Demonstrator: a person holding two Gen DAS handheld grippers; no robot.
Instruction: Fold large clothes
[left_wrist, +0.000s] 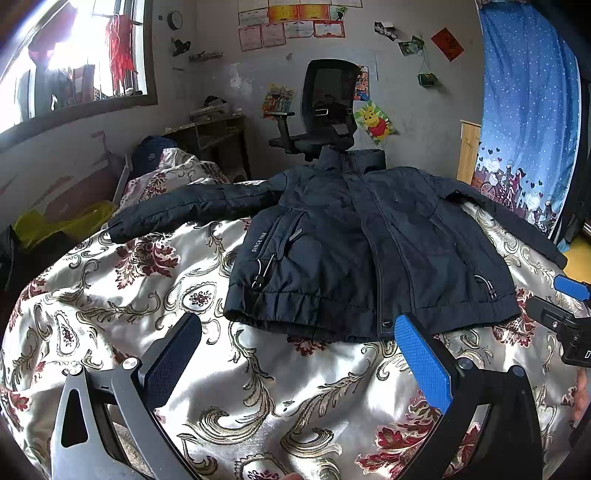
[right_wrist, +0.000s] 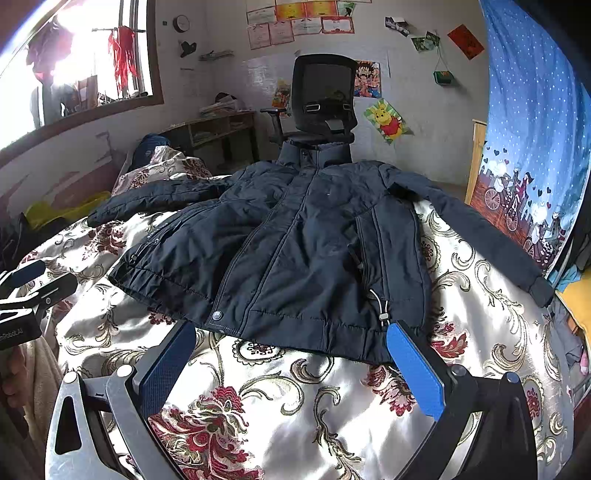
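Note:
A dark navy padded jacket (left_wrist: 354, 251) lies face up and spread flat on the floral bedspread (left_wrist: 258, 387), collar away from me, both sleeves stretched out sideways. It also shows in the right wrist view (right_wrist: 303, 251). My left gripper (left_wrist: 299, 325) is open and empty, just short of the jacket's hem, left of the zipper. My right gripper (right_wrist: 291, 332) is open and empty, its fingertips at the hem near the bottom snap button. The right gripper's tip shows at the right edge of the left wrist view (left_wrist: 570, 288).
A black office chair (left_wrist: 325, 110) stands beyond the bed behind the collar. A wooden shelf desk (left_wrist: 214, 136) stands by the far wall. A blue curtain (left_wrist: 532, 110) hangs at the right. A window (left_wrist: 74, 62) is at the left, with yellow cloth (left_wrist: 62, 221) below.

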